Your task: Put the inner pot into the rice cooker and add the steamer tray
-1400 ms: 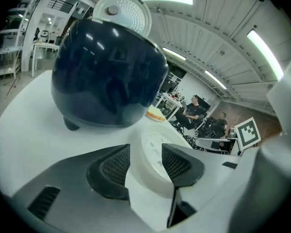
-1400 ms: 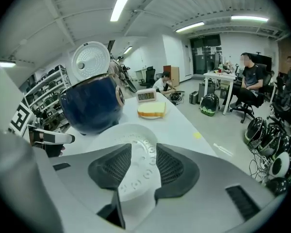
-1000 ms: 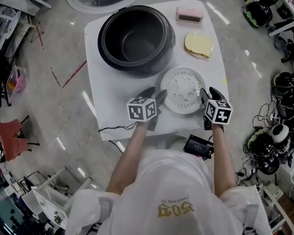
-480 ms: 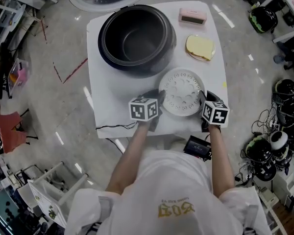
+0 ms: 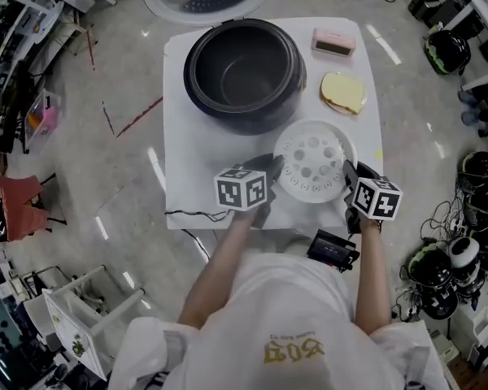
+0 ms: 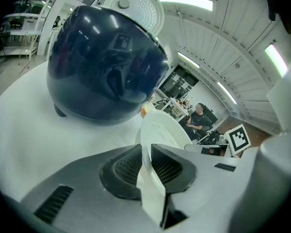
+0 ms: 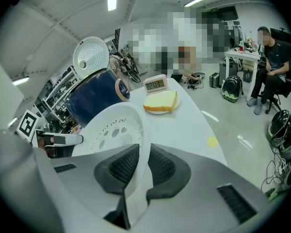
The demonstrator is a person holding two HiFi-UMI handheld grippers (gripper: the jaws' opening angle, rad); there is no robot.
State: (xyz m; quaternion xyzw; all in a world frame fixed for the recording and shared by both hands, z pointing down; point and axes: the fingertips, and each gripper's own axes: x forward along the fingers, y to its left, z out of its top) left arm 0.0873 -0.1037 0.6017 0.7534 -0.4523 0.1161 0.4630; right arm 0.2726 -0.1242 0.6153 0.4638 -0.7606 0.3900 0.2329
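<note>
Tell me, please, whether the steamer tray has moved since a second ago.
Yes: the steamer tray has risen slightly off the table toward the camera, and looks larger against the rice cooker than before.

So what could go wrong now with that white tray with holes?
The left gripper and right gripper have just been closing on the thin rim of the steamer tray, at opposite edges. It might slip or tilt if one hand rises faster. Its edge could also bump the rice cooker rim going in.
</note>
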